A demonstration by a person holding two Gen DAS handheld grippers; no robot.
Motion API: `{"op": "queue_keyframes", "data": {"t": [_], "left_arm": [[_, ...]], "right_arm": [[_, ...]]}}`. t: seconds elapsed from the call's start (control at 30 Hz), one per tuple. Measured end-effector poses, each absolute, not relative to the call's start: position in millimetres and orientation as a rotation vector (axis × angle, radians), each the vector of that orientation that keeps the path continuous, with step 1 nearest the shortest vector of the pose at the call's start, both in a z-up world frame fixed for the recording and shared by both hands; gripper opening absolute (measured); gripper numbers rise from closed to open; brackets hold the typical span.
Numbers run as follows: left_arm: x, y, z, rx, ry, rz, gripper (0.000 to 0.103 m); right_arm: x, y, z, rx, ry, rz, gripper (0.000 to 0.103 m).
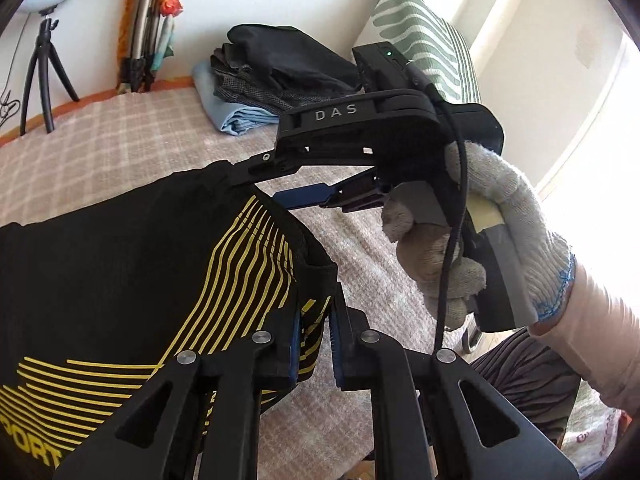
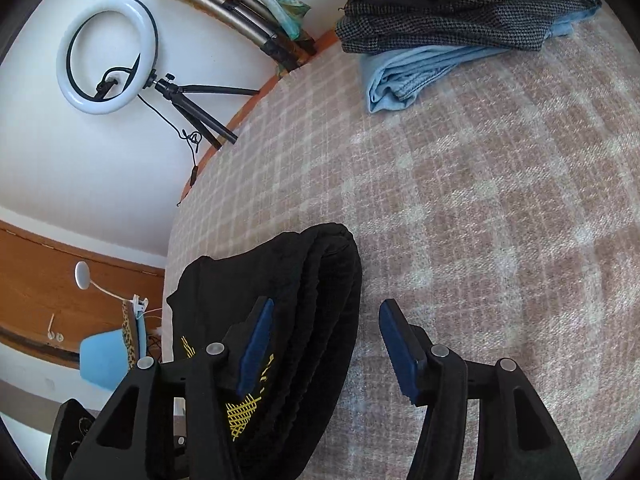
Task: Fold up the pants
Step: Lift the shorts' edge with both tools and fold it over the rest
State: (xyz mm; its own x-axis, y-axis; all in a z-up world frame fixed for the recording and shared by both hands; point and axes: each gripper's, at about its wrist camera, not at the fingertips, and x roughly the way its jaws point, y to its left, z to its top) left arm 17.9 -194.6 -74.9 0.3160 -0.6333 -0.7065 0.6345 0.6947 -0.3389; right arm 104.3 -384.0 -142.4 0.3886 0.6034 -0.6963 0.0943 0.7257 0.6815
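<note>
Left wrist view: we are looking along the left gripper; its jaws are standing nearly together with a fold of the black pants pinched between the blue pads, so it is gripping the cloth at the edge with the yellow stripes.
Right wrist view: we are seeing the right gripper with its jaws standing well apart; the bunched black edge of the pants is lying between the pads, but no pad is pressing on it, so it is holding nothing.
Pants: they are lying on the checked blanket, partly lifted at the left gripper, with thick rolled layers under the right one; a stack of folded clothes is sitting well apart at the far side.
Right hand: a gloved hand is carrying the right gripper just beside the upper edge of the pants.
Step in hand, as we judge it: we are taking a second grip so both corners can be carried over together.
Doing it well: we are aiming to take all the layers between the pads before closing; we are keeping the left grip firm and the edge taut between the two grippers; a pinch on the top layer alone risks a crooked fold.
</note>
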Motion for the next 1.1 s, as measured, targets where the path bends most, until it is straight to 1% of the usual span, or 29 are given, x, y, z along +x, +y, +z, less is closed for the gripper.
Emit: {"op": "queue_keyframes", "data": {"t": [0.3,0.33,0.4,0.5,0.57,0.73,1.1], "left_arm": [[18,-181,-68,-0.049,0.917,-0.841,0.011],[19,-182,-70,-0.056,0.921,-0.845,0.011],[18,-185,-72,-0.050,0.924,-0.845,0.011],[18,-186,-76,-0.064,0.926,-0.844,0.011],[17,-181,-75,-0.091,0.920,-0.845,0.011],[13,-163,-59,-0.138,0.876,-0.840,0.011],[-2,-88,-25,-0.248,0.761,-0.763,0.011]], "right_arm": [[115,-381,-164,0.862,1.175,0.374,0.058],[117,-381,-166,0.891,1.164,0.392,0.057],[120,-382,-165,0.924,1.144,0.391,0.032],[120,-380,-152,0.882,1.098,0.397,0.018],[118,-376,-136,0.824,1.058,0.396,0.017],[113,-353,-98,0.683,0.998,0.387,0.016],[118,-288,-45,0.665,0.938,0.500,0.016]]}}
